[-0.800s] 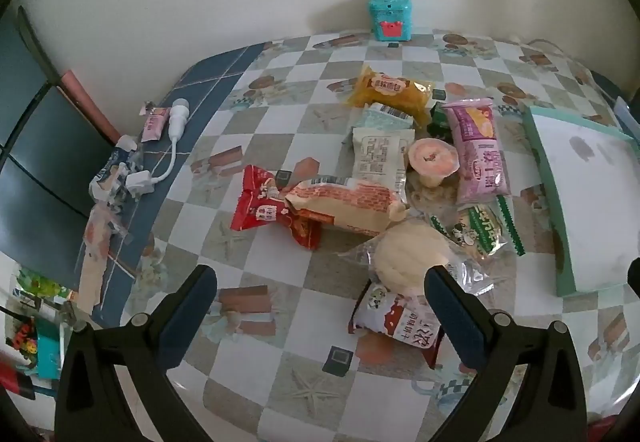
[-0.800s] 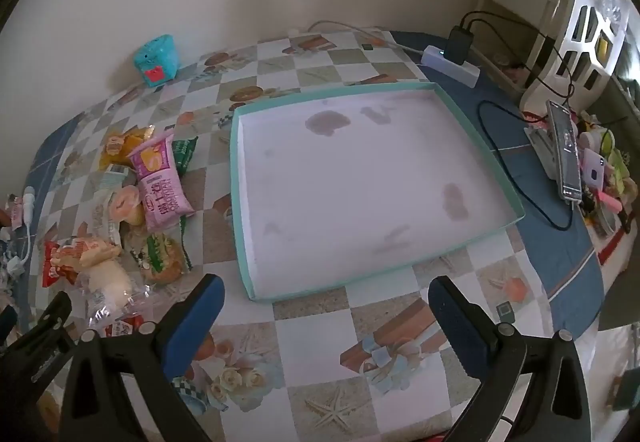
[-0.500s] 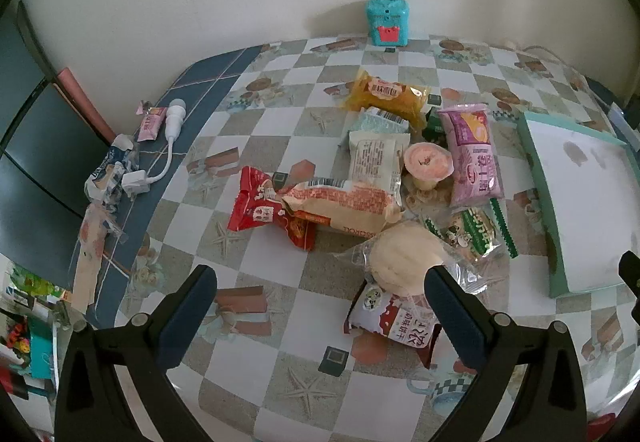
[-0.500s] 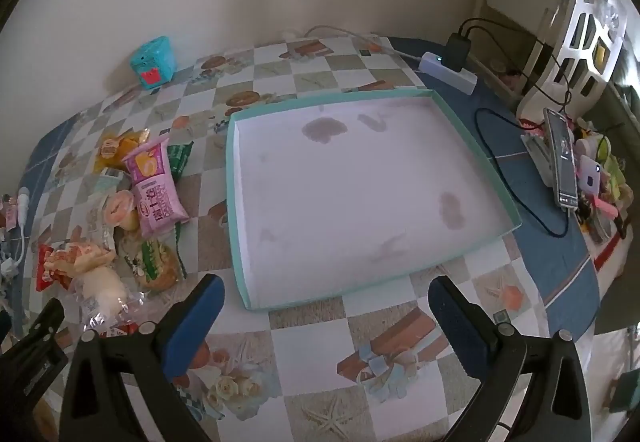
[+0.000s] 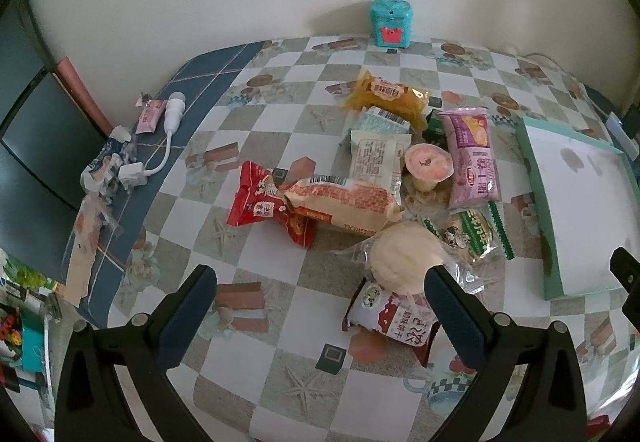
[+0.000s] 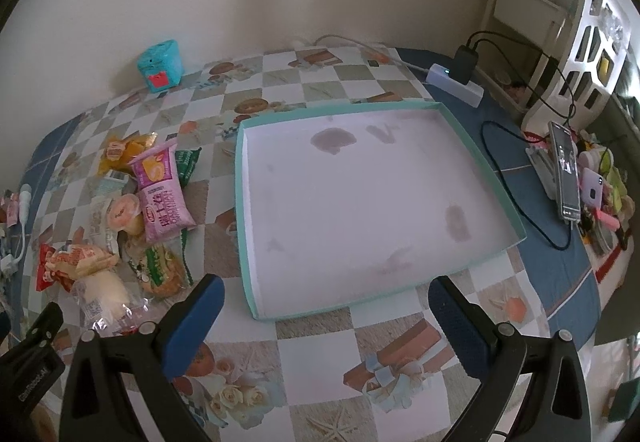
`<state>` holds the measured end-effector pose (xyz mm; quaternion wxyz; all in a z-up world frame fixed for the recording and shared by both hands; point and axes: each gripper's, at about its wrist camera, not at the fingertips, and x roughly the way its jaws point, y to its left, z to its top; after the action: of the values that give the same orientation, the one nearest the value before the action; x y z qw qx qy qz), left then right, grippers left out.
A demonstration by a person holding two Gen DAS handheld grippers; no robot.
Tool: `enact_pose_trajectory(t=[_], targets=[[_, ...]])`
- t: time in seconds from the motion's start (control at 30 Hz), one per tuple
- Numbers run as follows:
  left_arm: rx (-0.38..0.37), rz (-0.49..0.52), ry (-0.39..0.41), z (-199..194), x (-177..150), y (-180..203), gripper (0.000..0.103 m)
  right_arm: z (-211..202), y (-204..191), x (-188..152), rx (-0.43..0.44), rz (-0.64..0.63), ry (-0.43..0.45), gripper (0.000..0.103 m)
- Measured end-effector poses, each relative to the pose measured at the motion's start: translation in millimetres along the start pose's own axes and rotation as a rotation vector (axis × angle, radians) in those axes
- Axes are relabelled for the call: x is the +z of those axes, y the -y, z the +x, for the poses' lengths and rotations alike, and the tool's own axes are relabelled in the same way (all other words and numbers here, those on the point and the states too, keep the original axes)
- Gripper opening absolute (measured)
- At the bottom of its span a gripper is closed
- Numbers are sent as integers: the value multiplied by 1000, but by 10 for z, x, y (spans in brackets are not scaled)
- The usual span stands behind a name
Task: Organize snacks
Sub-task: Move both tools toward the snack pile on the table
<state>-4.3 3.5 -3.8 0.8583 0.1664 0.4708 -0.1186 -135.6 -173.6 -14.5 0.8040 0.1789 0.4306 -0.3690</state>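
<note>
- Tongs: the left tongs [image 5: 320, 306] and the right tongs [image 6: 326, 312] both hover over the worktop [image 5: 280, 254] with jaws spread wide and nothing between them.
- Nearest snacks: a red-and-white milk-snack packet [image 5: 390, 318] lies just ahead of the left tongs, with a pale round bun in clear wrap [image 5: 404, 262] overlapping its far end.
- Middle of the pile: a long bread-roll packet [image 5: 344, 202] rests across a red packet [image 5: 260, 202]; a jelly cup [image 5: 428, 166], a pink packet [image 5: 474, 158] and a green-edged packet [image 5: 474, 232] lie alongside.
- Far edge: a yellow packet [image 5: 386, 98], with a teal box [image 5: 390, 24] against the wall.
- Destination, by judgement: the shallow teal-rimmed tray [image 6: 240, 202], right of the pile, holds no snacks.
- Step in hand: apparently the opening approach; no snack is sorted.
- Next move: lower the left tongs onto the nearest packet and close gently, since the wrappers look soft.
</note>
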Motion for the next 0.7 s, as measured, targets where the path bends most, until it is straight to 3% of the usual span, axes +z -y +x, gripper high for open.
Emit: enact_pose_trajectory(t=[0.13,0.7], targets=[[-4,-3,-5,10,-2,-4,103,-16,-11,5,11,-1,44,103],[-14,6,-42,92,-12,21,103,36,-171,29,28,-48,19,103]])
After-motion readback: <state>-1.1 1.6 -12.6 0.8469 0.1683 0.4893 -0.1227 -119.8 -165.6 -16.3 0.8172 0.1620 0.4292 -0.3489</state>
